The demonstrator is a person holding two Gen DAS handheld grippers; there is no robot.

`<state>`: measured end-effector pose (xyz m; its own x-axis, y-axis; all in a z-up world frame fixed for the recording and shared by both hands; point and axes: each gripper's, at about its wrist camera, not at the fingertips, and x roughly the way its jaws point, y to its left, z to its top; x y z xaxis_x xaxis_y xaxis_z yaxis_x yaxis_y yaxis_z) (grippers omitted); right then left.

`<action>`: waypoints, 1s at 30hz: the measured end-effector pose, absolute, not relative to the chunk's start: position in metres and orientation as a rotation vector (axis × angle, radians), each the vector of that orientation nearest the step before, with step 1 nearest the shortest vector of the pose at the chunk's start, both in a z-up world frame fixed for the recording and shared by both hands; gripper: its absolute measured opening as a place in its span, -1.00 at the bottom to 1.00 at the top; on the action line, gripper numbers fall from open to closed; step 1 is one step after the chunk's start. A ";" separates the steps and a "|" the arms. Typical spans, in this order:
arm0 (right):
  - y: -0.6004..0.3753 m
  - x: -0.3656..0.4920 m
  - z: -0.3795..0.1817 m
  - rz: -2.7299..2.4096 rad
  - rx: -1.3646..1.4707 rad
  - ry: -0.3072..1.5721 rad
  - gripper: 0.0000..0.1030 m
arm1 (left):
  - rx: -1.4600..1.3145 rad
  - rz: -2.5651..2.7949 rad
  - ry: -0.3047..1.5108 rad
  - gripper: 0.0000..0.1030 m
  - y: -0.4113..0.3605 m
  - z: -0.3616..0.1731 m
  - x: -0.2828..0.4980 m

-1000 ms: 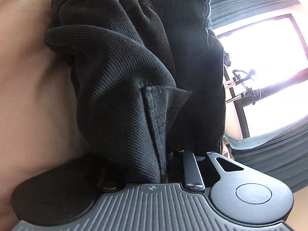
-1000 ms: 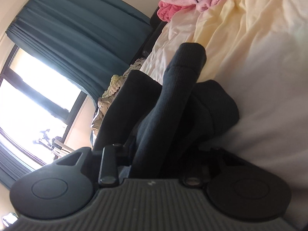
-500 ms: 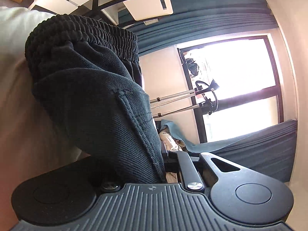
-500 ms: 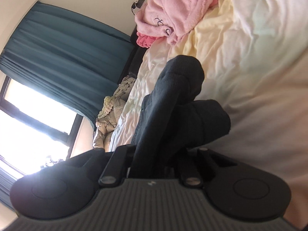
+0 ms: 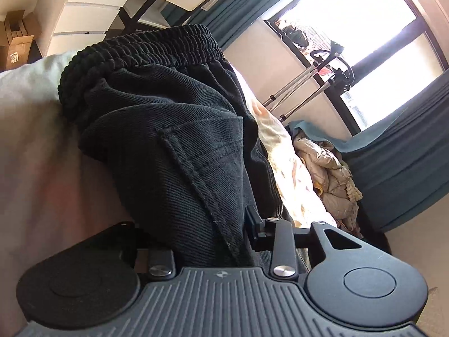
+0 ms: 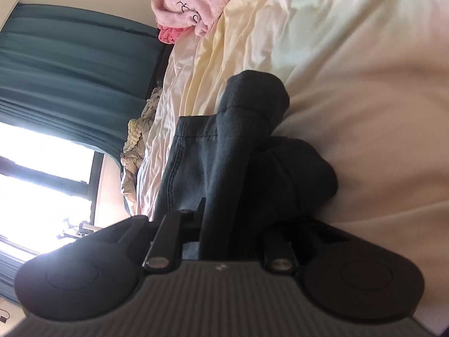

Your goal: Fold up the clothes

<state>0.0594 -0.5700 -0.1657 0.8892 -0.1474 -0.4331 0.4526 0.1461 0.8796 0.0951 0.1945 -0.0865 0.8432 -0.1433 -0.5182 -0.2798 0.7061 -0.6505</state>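
Black trousers (image 5: 174, 146) with a ribbed elastic waistband (image 5: 140, 47) fill the left wrist view, bunched over the pale bed sheet (image 5: 33, 129). My left gripper (image 5: 221, 238) is shut on a fold of the trousers near a stitched seam; the cloth hides its fingertips. In the right wrist view another part of the black trousers (image 6: 238, 151) stands up in thick folds, and my right gripper (image 6: 224, 236) is shut on it. A hemmed edge (image 6: 193, 134) shows to the left of the fold.
A cream sheet (image 6: 322, 28) covers the bed. Pink fluffy clothes (image 6: 190, 2) lie at its far end. A beige crumpled jacket (image 5: 322, 168) lies near teal curtains (image 5: 398, 168). A bright window (image 5: 364, 28), a metal rack (image 5: 306, 81) and cardboard boxes (image 5: 14, 45) stand around the bed.
Both grippers have swung and lowered with the trousers still gripped. The cloth has dropped away from the left camera, uncovering the window and room. A hemmed edge has appeared in the right view.
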 end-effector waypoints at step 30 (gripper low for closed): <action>-0.593 0.111 -0.164 -0.381 1.125 0.274 -0.52 | -0.117 -0.036 0.410 0.68 0.000 -0.048 0.124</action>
